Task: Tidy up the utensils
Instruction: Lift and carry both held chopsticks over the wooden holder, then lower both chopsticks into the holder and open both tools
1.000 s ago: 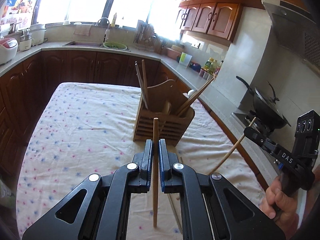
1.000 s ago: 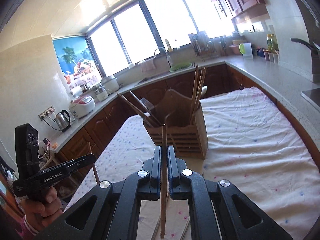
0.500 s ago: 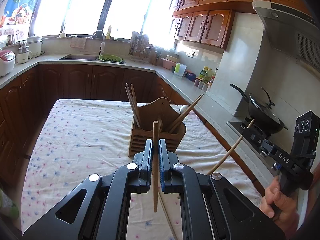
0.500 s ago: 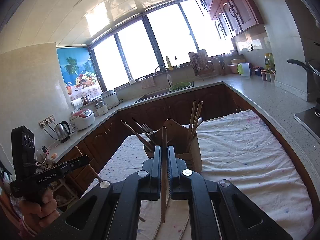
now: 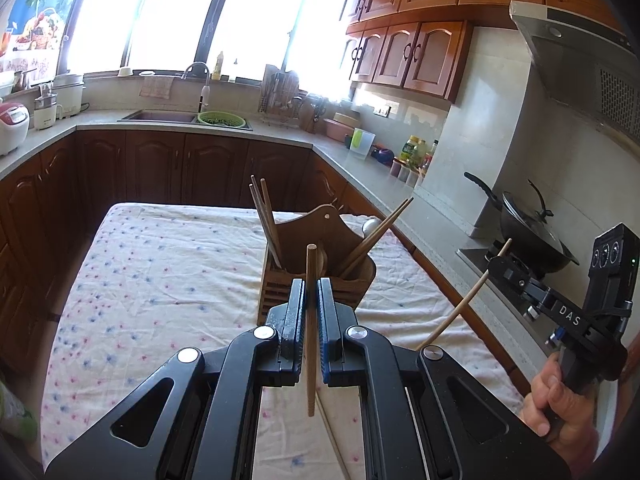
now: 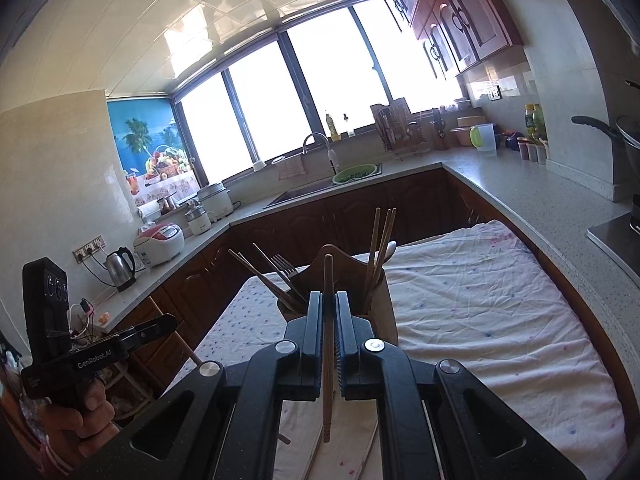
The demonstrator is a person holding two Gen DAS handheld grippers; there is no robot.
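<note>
Above the cloth-covered desk [image 5: 168, 280], left gripper [image 5: 311, 292] and right gripper [image 6: 329, 308] each clamp one chopstick [image 5: 311, 320] upright between closed fingers, evidently poised for dropping into the wooden holder [image 5: 352, 276] just ahead.

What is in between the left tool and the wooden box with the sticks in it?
In the left wrist view, only flowered tablecloth shows between the left tool, shut on a chopstick, and the wooden holder.
</note>
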